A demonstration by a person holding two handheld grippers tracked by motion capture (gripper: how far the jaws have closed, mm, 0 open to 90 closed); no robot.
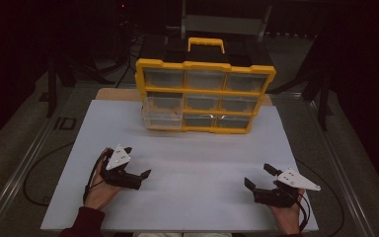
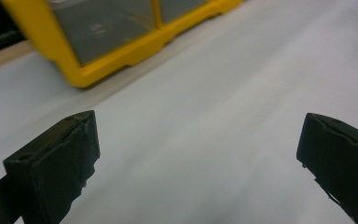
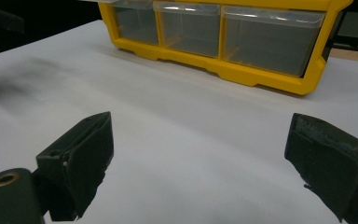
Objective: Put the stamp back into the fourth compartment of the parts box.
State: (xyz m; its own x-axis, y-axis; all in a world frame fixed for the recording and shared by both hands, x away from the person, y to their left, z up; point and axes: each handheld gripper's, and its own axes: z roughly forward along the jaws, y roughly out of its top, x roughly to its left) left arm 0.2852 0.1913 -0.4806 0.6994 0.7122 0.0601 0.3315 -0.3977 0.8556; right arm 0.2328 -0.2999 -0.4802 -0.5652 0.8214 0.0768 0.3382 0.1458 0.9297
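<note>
Hands rest low at the near edge of the white table (image 1: 177,148), each tilted inward; the left gripper (image 1: 139,176) and right gripper (image 1: 259,178) both hold their jaws spread, empty. Bare table separates them from the yellow drawer organizer (image 1: 205,94), which stands upright at the far edge.

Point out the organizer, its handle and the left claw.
Organizer (image 1: 205,94), high view, yellow front frame.
Handle (image 1: 206,41), high view, top bar.
Left claw (image 1: 145,174), high view, between its tips.
</note>
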